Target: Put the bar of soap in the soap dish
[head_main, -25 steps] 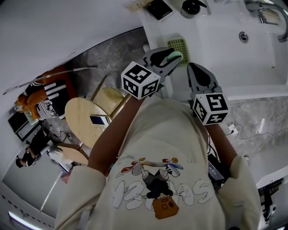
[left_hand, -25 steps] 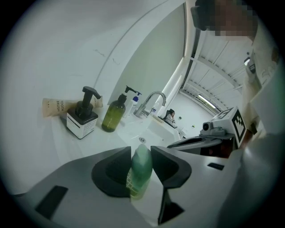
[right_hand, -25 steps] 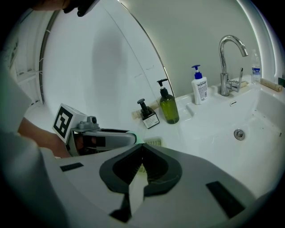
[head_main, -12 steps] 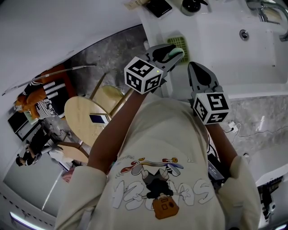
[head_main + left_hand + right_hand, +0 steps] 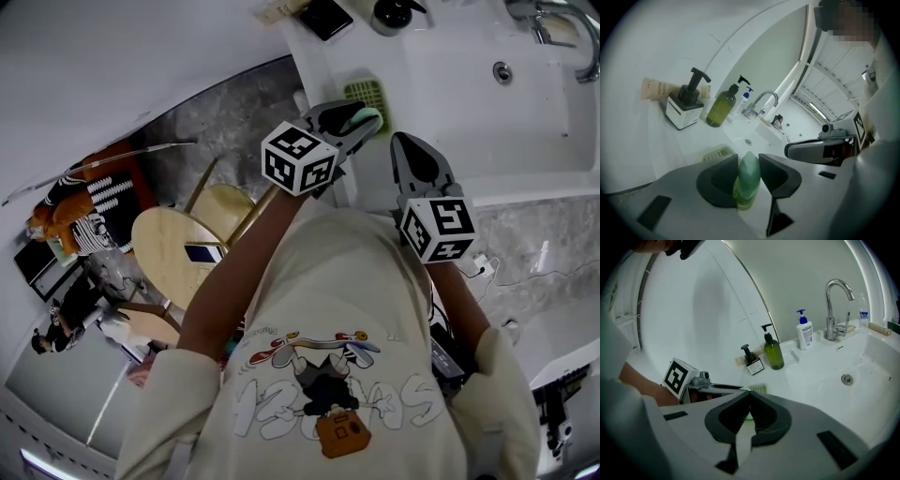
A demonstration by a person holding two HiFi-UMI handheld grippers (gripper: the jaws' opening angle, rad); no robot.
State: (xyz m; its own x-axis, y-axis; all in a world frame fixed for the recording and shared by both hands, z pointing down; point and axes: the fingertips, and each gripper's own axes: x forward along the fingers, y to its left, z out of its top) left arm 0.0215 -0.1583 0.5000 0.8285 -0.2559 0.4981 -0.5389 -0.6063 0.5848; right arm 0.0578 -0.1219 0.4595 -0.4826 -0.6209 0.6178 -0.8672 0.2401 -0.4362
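Note:
My left gripper [image 5: 368,124] is shut on a pale green bar of soap [image 5: 748,174], which stands on edge between its jaws. The same soap [image 5: 364,119] hangs just near of the light green slatted soap dish [image 5: 367,93] on the white counter. That soap dish [image 5: 717,152] peeks out beyond the left jaws, and only its corner [image 5: 759,389] shows past the right jaws. My right gripper [image 5: 409,142] is shut with nothing in it, held beside the left one over the counter's front edge. In the right gripper view the jaws [image 5: 749,394] meet at their tips.
A white basin [image 5: 506,75] with a chrome tap [image 5: 833,305] lies to the right. Behind the dish stand a dark pump bottle [image 5: 685,106], an olive pump bottle [image 5: 723,108] and a white and blue bottle [image 5: 804,331]. A round wooden stool [image 5: 183,248] is on the floor at left.
The left gripper with the soap has edged slightly up and toward the soap dish. The right gripper has barely moved.

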